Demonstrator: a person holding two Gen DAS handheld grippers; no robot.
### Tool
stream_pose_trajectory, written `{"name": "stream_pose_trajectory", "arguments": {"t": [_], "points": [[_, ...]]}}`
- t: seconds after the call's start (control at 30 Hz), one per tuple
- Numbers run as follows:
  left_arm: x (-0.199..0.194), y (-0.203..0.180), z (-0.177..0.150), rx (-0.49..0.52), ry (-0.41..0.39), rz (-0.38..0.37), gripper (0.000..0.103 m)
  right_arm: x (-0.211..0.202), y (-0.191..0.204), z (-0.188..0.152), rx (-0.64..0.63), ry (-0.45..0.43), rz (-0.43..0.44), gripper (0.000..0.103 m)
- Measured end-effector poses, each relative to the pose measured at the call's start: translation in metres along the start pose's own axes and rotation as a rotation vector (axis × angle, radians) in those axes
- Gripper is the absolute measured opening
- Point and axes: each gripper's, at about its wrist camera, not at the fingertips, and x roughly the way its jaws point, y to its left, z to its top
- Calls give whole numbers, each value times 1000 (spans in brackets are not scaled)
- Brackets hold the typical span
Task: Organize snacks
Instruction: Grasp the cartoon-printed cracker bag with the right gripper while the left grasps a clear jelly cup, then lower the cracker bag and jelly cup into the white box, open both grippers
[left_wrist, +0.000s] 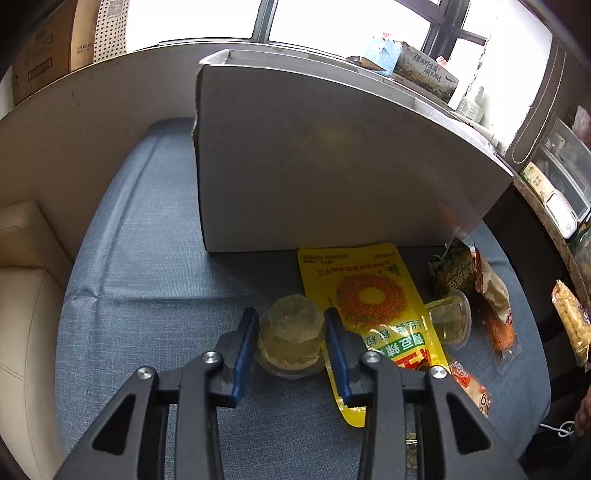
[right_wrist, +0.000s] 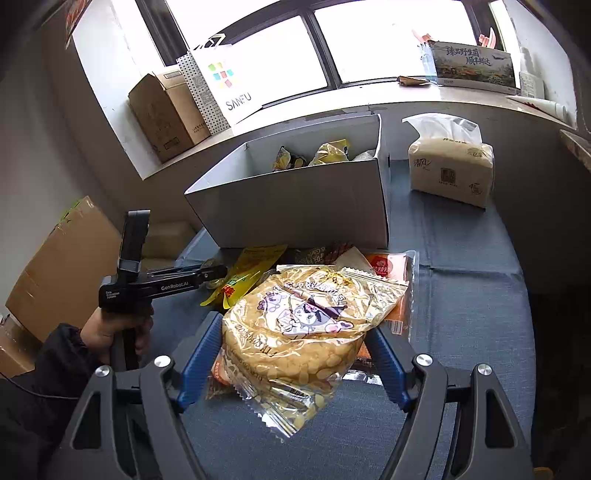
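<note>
Clear snack bag (right_wrist: 295, 332) in right gripper (right_wrist: 295, 354); white box (right_wrist: 295, 206) holds yellow packets (right_wrist: 328, 153), maybe more.

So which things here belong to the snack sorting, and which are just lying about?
Part of the job:
- white box
- jelly cup in the left gripper
- clear snack bag in the right gripper
- yellow pouch

Lying about:
- tissue pack
- paper shopping bag
- cardboard box

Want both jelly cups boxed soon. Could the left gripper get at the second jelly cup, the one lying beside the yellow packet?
Probably not yet. The left gripper is already closed on one jelly cup. The second cup lies uncovered just past the yellow packet, so the way looks free once the gripper is emptied.
</note>
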Motion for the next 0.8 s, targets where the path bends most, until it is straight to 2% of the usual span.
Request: {"name": "stream_pose_trajectory", "arguments": {"t": [0.2,0.37,0.47,0.63,0.8], "points": [[-25,2,-12,6,-76,-12,40,1,2,1,-11,3,9,80],[-70,-7,-13,37,-184,-27,40,5,6,2,-11,0,18,80],[-99,-12,-8,29,-254,-40,40,3,4,12,37,-23,31,80],[-131,-24,22,60,-340,-57,40,-2,3,48,82,-84,27,80],[-130,-32,76,99,-362,-66,40,7,7,103,63,-144,1,80]]}}
